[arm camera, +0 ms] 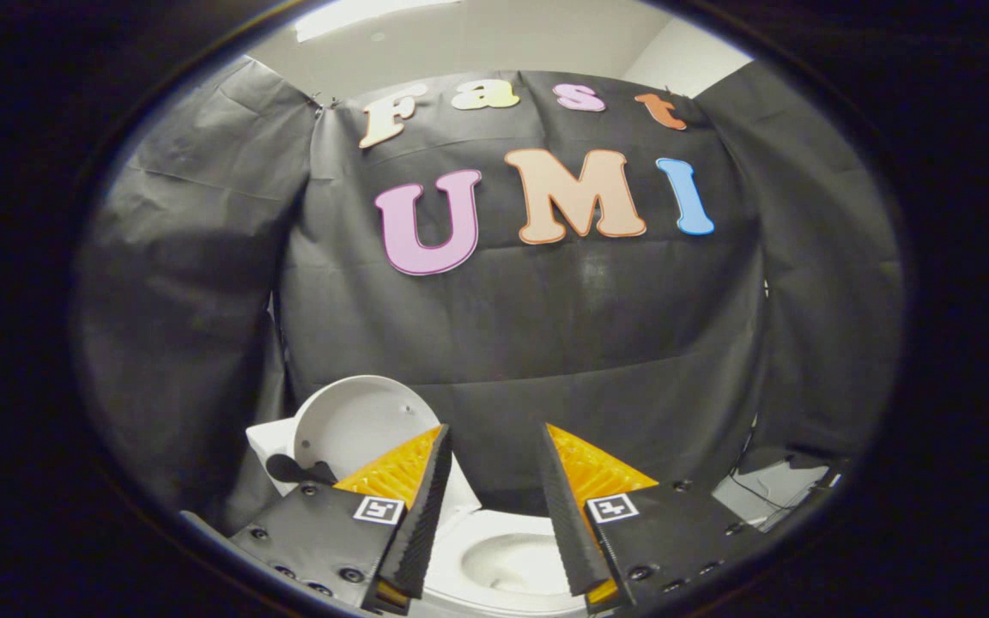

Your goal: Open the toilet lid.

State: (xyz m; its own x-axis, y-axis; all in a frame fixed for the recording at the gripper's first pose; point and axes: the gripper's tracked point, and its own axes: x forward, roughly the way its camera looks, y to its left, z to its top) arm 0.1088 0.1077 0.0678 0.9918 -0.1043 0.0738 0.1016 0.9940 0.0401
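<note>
The white toilet lid (pixel 355 422) stands raised and leans back toward the cistern, beyond and to the left of my left finger. Its underside faces me. Below and between my fingers lies the open white bowl (pixel 512 558) with its seat ring. My gripper (pixel 494 442) hovers above the bowl, open, with a wide gap and nothing between the black ribbed pads. The left fingertip overlaps the lid's right edge in the picture; whether they touch I cannot tell.
Black cloth walls close in behind the toilet and on both sides. A strip of pale floor (pixel 769 489) with a thin cable shows at the right, under the cloth's hem.
</note>
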